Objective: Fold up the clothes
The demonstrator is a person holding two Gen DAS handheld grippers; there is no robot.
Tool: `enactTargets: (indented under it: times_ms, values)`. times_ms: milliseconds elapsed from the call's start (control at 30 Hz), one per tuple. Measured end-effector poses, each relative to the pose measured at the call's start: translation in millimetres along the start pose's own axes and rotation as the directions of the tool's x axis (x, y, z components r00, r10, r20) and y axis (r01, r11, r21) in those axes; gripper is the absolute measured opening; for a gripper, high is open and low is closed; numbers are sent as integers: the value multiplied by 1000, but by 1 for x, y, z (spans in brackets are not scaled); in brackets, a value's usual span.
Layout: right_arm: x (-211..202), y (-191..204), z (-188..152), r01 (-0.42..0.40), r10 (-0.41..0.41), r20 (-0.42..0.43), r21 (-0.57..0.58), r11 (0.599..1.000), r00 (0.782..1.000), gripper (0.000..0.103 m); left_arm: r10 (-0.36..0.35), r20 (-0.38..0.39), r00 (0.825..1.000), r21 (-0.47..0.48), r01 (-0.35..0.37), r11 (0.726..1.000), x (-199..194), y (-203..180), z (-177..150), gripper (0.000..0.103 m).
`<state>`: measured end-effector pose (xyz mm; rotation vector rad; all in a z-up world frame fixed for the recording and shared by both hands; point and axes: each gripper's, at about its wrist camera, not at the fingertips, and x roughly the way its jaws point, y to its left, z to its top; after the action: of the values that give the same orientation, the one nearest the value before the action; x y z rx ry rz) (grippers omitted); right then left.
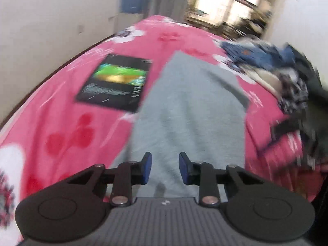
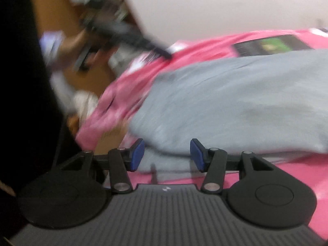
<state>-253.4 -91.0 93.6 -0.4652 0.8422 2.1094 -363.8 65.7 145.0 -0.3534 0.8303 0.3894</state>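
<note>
A grey garment (image 1: 190,106) lies flat on a pink flowered bedspread (image 1: 67,110), stretching away from me in the left wrist view. My left gripper (image 1: 165,169) hovers over its near end, open, with only cloth showing behind the gap and nothing pinched. In the right wrist view the same grey garment (image 2: 235,102) looks folded double, with a thick edge along the near side. My right gripper (image 2: 167,155) stands open just in front of that edge, blue pads apart and not touching the cloth. Both views are blurred.
A black booklet with a green picture (image 1: 114,84) lies on the bedspread left of the garment. A heap of other clothes (image 1: 287,75), blue, patterned and dark, is piled at the right. A white wall (image 1: 51,14) runs along the bed's far side. Wooden furniture (image 2: 57,16) stands beyond the bed edge.
</note>
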Motion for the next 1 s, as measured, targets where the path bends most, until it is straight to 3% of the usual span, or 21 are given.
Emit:
enactTargets:
  times_ms: [100,167,200,233,300,367,467,567,600,667,700,800,867,933,1000]
  values:
    - [-10,-17,17,194,-188,112,-47,980,976,49,-16,10,1000,101,15,995,41,-23,1,29]
    - [-6,-37,22,322,-313,191,-14,947,930,61,18,-64,998,134,-10,991,80,-32,-9,28]
    - [0,-50,23,384,-381,209,29,923,901,67,54,-65,996,182,-42,982,91,-39,-19,29]
    - [8,-67,20,439,-453,176,112,891,874,67,80,-27,996,250,-70,966,90,-46,-28,29]
    - [12,-88,-1,464,-502,139,235,854,854,66,120,-3,993,349,-112,930,82,-58,-38,29]
    - [11,-96,-25,474,-532,133,310,824,836,65,118,-28,993,303,-104,947,74,-55,-38,28]
    - [10,-65,-44,572,-617,135,265,776,775,66,80,-70,994,215,-63,975,71,-42,-31,29]
    - [-3,-44,-41,613,-655,235,232,755,718,66,75,-94,993,211,-53,976,75,-40,-24,30]
    - [-10,-43,-35,623,-668,287,241,744,687,67,77,-97,992,216,-55,975,76,-41,-24,30]
    - [-17,-50,-12,633,-697,342,292,717,631,67,84,-99,992,223,-60,973,81,-43,-21,29]
    - [-20,-60,7,616,-708,347,350,706,615,67,87,-103,991,225,-62,972,83,-43,-19,29]
    - [-26,-86,82,525,-697,356,470,709,622,67,79,-126,989,195,-54,979,87,-42,-10,30]
    - [-33,-87,138,533,-687,399,438,724,607,66,53,-136,989,134,-34,990,89,-34,-7,30]
    - [-51,-74,185,591,-688,454,358,723,567,67,31,-141,990,78,-21,997,90,-27,-4,30]
    - [-81,-59,221,604,-668,512,316,732,540,67,18,-143,990,34,-13,999,92,-22,-1,30]
